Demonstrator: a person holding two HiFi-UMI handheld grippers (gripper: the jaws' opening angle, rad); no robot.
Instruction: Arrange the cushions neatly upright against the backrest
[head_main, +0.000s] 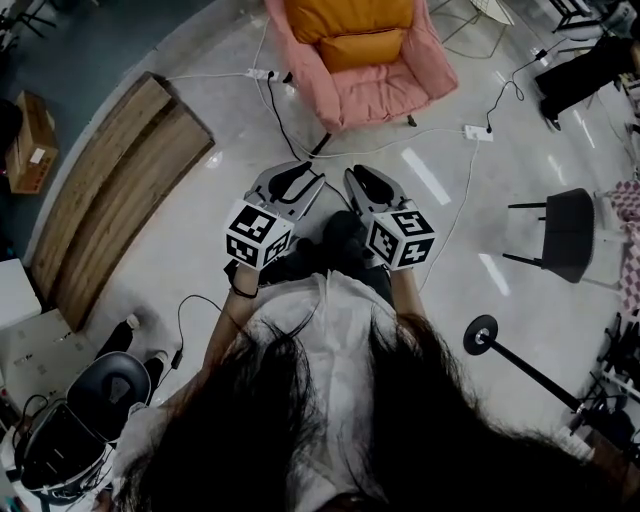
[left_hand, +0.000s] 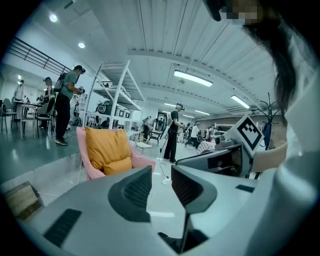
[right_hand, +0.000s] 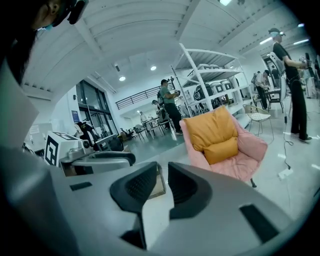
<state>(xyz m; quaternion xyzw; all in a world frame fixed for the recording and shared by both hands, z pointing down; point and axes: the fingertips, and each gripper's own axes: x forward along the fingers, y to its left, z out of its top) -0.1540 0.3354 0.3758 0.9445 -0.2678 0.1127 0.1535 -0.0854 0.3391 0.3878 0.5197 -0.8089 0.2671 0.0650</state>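
A pink armchair (head_main: 385, 85) stands on the floor ahead of me. A large orange cushion (head_main: 350, 15) leans upright against its backrest, and a smaller orange cushion (head_main: 362, 48) lies in front of it on the seat. My left gripper (head_main: 312, 172) and right gripper (head_main: 355, 175) are held side by side close to my body, well short of the chair. In the left gripper view the jaws of the left gripper (left_hand: 161, 182) stand apart with only floor between them; the chair (left_hand: 142, 162) and cushions (left_hand: 106, 145) lie beyond. The right gripper (right_hand: 162, 182) shows a narrower empty gap, cushions (right_hand: 211, 129) to its right.
White cables and power strips (head_main: 262, 74) run over the floor around the chair's base. Wooden boards (head_main: 110, 190) lie at the left, a cardboard box (head_main: 35, 140) beyond them. A black chair (head_main: 560, 232) and a round stand base (head_main: 481, 335) are at the right. People and a white shelf (left_hand: 117, 95) stand behind.
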